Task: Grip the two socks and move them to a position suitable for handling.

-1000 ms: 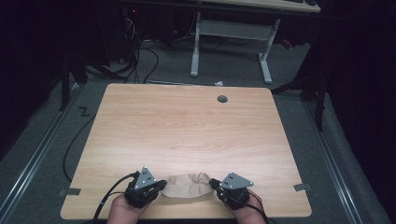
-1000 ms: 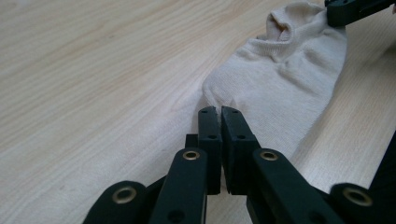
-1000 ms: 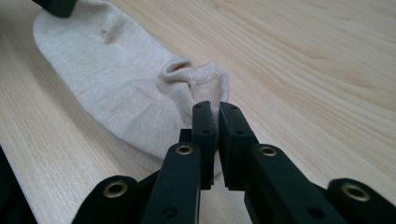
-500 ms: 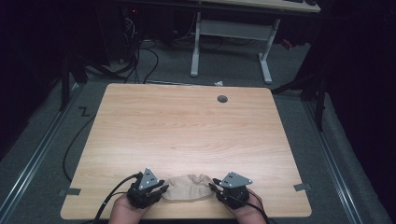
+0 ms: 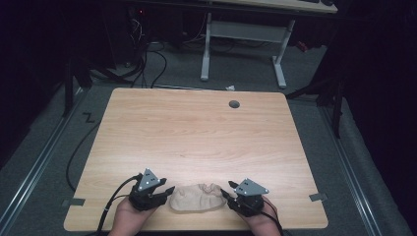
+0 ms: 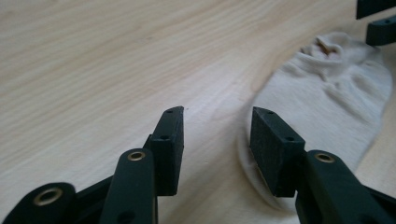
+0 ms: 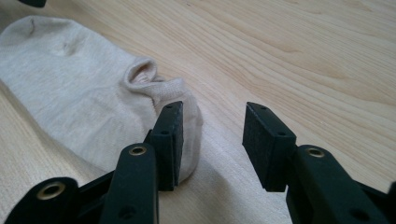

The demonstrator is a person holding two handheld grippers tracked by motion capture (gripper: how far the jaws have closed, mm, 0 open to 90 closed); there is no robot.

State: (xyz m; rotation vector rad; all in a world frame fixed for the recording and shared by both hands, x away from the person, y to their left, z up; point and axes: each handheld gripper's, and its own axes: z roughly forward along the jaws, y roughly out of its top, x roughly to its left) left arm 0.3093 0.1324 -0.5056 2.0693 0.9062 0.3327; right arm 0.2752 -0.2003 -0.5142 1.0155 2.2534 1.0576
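Note:
A beige sock (image 5: 196,197) lies flat near the table's front edge, between the two grippers. My left gripper (image 5: 168,192) is at the sock's left end, and in the left gripper view the left gripper (image 6: 217,117) is open, its right jaw over the edge of the sock (image 6: 327,93). My right gripper (image 5: 227,190) is at the sock's right end. In the right gripper view the right gripper (image 7: 212,113) is open, its left jaw beside the cuff of the sock (image 7: 70,84). Nothing is held between either pair of jaws.
The light wooden table (image 5: 196,132) has a round grommet hole (image 5: 234,104) near its far edge. Cables trail from both grippers over the front edge. Beyond the table stands a white desk frame (image 5: 243,44) on grey floor.
Both grippers have shifted only slightly, a little apart, at the sock's two ends. The sock stays in the same place.

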